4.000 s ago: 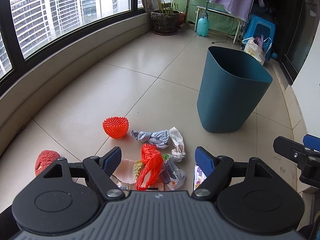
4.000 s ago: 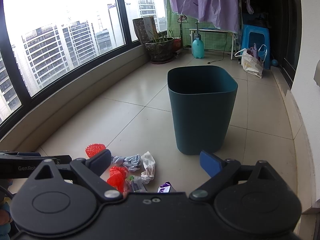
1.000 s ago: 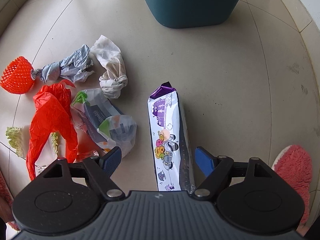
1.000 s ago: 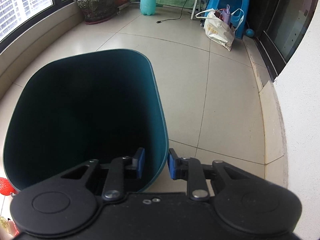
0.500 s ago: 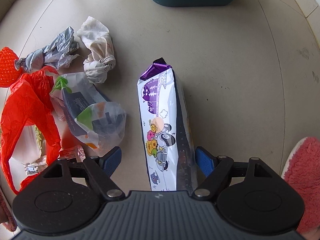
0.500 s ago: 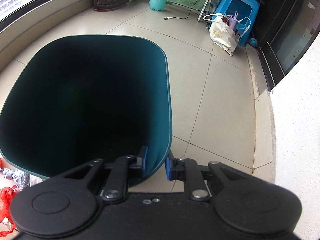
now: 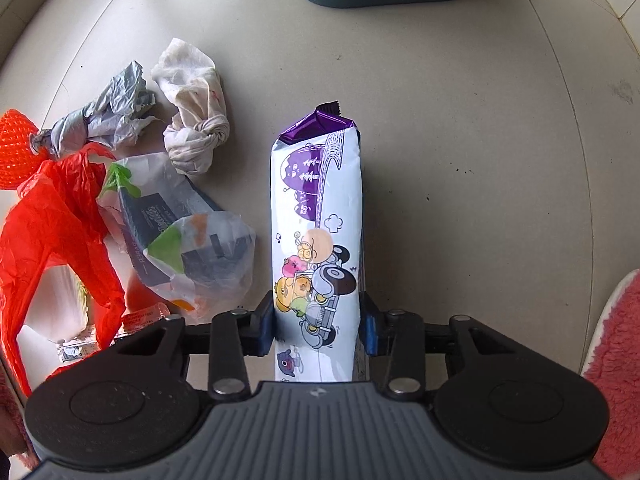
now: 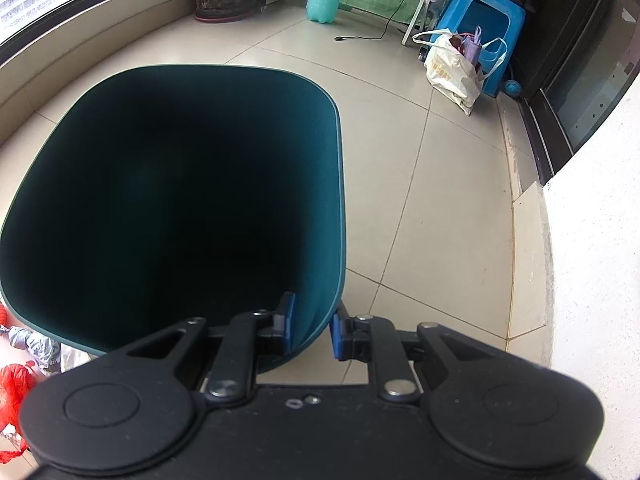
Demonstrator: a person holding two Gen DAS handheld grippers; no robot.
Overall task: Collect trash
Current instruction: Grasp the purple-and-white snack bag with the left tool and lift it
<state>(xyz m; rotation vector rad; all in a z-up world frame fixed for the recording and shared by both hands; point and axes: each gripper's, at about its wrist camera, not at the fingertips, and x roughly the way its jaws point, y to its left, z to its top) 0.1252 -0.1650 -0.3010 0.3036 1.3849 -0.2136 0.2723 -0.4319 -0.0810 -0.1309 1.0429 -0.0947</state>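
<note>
On the tiled floor, the left gripper is closing its jaws around the white-and-purple cartoon-printed snack packet, pads touching its sides; crumpled bags lie at nine o'clock. At twelve o'clock stands the dark teal plastic bin, its inside too dark to read, its rim clenched by the right gripper.

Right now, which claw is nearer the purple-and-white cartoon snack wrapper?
Left. The left claw straddles the snack wrapper on the floor, its jaws closing on the near end. The right claw is away at the teal trash bin, clamped on its rim.

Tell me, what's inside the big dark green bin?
Nothing visible inside the dark green plastic bin: its walls fade into deep shadow, so the bottom stays hidden. The right gripper pinches its rim.
</note>
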